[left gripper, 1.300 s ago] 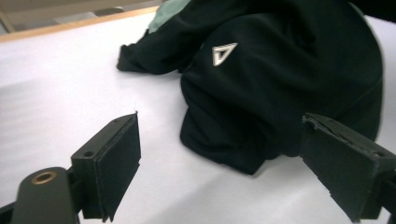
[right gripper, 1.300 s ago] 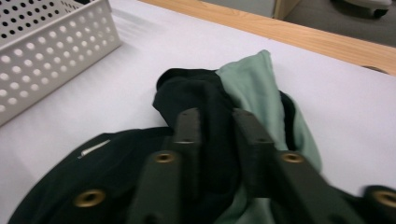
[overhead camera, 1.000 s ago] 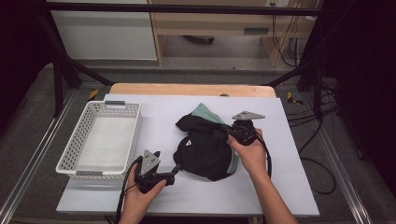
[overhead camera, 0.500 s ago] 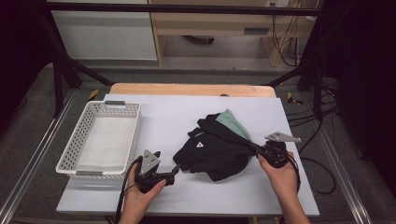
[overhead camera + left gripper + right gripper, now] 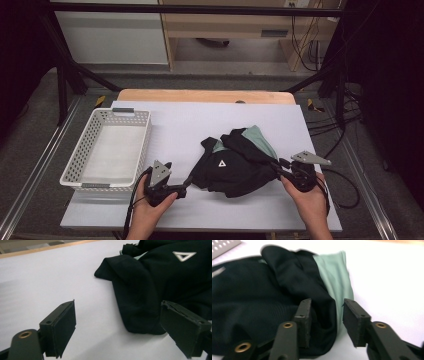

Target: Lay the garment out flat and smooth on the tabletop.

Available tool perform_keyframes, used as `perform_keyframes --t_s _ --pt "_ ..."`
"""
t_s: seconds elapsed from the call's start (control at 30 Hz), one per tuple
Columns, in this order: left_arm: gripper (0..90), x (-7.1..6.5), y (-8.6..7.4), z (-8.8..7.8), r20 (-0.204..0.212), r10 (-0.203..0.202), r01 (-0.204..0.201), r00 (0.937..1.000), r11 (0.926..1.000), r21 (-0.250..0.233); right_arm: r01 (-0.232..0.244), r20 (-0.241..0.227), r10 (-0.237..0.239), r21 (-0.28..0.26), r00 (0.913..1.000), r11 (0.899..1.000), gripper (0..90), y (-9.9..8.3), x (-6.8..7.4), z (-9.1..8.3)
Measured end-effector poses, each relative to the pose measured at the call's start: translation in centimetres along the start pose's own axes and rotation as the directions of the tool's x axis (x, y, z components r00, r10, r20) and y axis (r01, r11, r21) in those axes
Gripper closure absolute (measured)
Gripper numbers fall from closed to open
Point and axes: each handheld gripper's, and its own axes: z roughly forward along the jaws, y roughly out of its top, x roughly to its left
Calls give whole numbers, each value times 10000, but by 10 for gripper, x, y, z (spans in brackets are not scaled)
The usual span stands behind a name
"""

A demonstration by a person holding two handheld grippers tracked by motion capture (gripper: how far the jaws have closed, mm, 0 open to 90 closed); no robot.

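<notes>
The shirt [image 5: 235, 165] lies on the mat between my grippers. My right gripper [image 5: 281, 169] has just been opening, a fold loose between its jaws; my left gripper [image 5: 186, 184] is spread wide, the hem just ahead – both equally near

I work in what looks like a lab or recording studio: my white worktop [image 5: 165, 120] sits inside a black metal frame [image 5: 65, 80], with loose cables [image 5: 345, 115] trailing over grey carpet [image 5: 35, 140] at the right. Beyond it stand a pale wooden shelf unit [image 5: 225, 25] and a white cabinet [image 5: 110, 30], the edges falling into darkness.
</notes>
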Motion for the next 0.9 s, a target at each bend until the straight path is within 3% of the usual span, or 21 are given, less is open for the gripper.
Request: perform_keyframes --t_s 0.17,0.33,0.47,0.63,0.73,0.83,0.9 --pt "136 -2 0 0 -32 86 -85 10000 10000 37 708 -284 -716 -297 9970 9971 490 30 19 10" --pt "137 -3 -1 -2 -27 74 -74 10000 10000 20 1347 -689 -1352 -119 9884 9908 468 56 40 42" --pt "138 -2 -2 -2 60 83 -83 9999 10000 2 1473 -964 -1436 323 9849 9886 492 64 45 73" --pt "142 -2 0 -2 96 98 -98 9999 10000 9 1350 -1149 -1252 819 9854 9874 497 60 45 96" --pt "143 -2 0 -2 -4 150 -150 9999 9999 54 1252 -1132 -1121 1163 9872 9853 587 54 42 102" --pt "144 -2 0 -2 -86 179 -178 9998 9998 47 1278 -1203 -1106 1466 9866 9809 790 50 39 102" --pt "145 -2 -1 -2 -90 152 -152 9998 9999 44 1120 -1307 -947 1318 9869 9849 885 49 35 98"
